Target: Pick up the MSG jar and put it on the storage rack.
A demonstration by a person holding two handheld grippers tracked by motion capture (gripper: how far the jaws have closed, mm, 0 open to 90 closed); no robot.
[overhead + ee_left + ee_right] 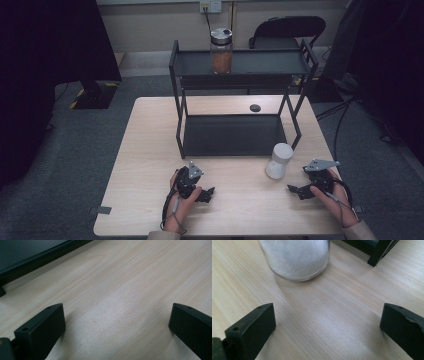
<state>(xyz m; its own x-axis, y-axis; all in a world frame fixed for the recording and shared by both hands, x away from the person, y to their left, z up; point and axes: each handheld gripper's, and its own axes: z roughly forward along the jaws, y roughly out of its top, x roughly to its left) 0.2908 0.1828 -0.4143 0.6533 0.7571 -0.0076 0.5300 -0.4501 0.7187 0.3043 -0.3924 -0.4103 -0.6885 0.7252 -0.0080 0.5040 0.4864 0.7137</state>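
Standing upright on the pale wooden table (150, 165), the white-lidded glass jar of white granules (278, 160) looks smooth and rounded. Near it, the right gripper (296, 190) gapes wide, empty. The left gripper (210, 193) is spread wide too.

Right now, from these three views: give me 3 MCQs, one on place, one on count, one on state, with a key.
1. Where is the white jar?
A. On the rack's top shelf
B. On the table, by the rack's front right leg
C. Between the left gripper's jaws

2. How many jars are there?
A. One
B. Two
C. Four

3. How does the right gripper stand?
A. Open, nothing held
B. Shut on the white jar
C. Shut on the amber jar

Key:
1 B: the high view shows it standing on the table, just off the rack.
2 B: the white jar on the table and the amber jar on the top shelf.
3 A: in the right gripper view the jaws are wide apart, bare wood between them, with the jar ahead and apart from them.
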